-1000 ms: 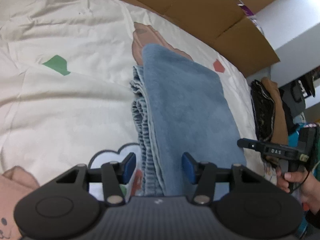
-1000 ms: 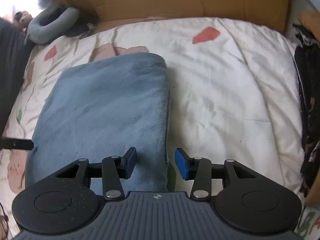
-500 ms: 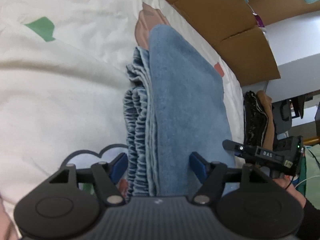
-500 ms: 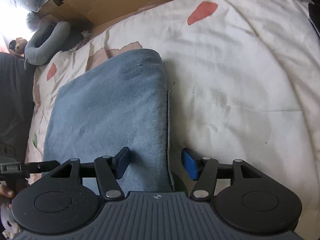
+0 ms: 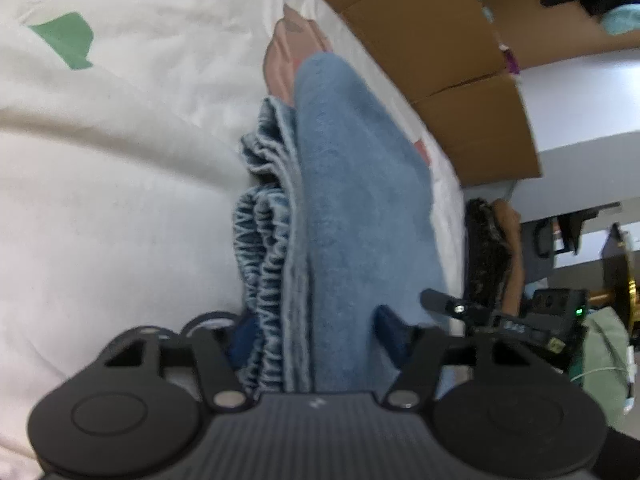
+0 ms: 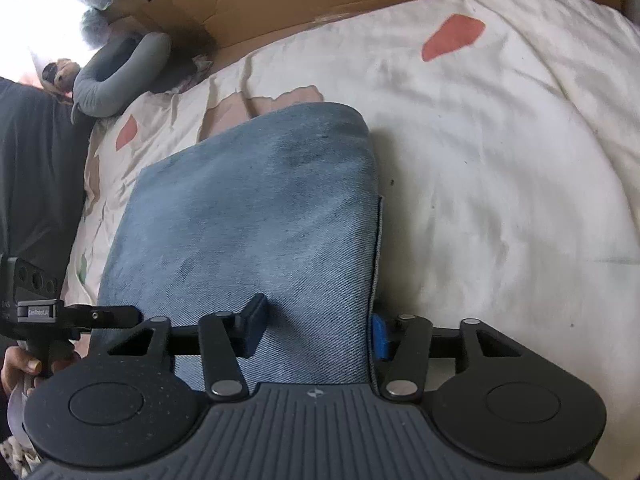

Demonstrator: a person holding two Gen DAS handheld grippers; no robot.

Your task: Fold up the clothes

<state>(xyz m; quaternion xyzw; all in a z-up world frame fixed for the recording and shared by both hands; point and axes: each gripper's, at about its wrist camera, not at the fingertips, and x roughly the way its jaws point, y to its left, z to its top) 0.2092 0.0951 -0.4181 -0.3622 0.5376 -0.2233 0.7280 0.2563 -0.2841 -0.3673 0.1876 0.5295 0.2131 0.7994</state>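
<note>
left claw (image 5: 316, 336): I see it spread wide, straddling the near end of the folded jeans (image 5: 352, 216); one finger (image 5: 394, 330) lies on the top denim face, the other sits down by the gathered waistband side. Not clamped that I can tell.
right claw (image 6: 316, 330): also open; left pad (image 6: 254, 326) rests on top of the fabric, blue right pad (image 6: 379, 338) sits just beside the outer side edge. Fabric lies between the fingers, no pinch visible.
jeans: folded into a thick blue stack lying on the bed (image 6: 500, 168), roughly centre, long axis running away from both cameras. Elastic ruched waistband (image 5: 260, 248) shows along the stack's left side in my left view. Top face smooth, far end rounded over.
bed: white cover with red, green and pink printed patches, creased.
cardboard (image 5: 440, 64): brown sheets standing along the far edge of the bed.
grey pillow (image 6: 120, 72): curved, at the far left corner in my right view.
other rig: each claw's body is visible from the opposite camera, at the jeans' sides; person's hand (image 6: 24, 364) grips the left handle.
blur: left view is soft, fine detail not readable.
</note>
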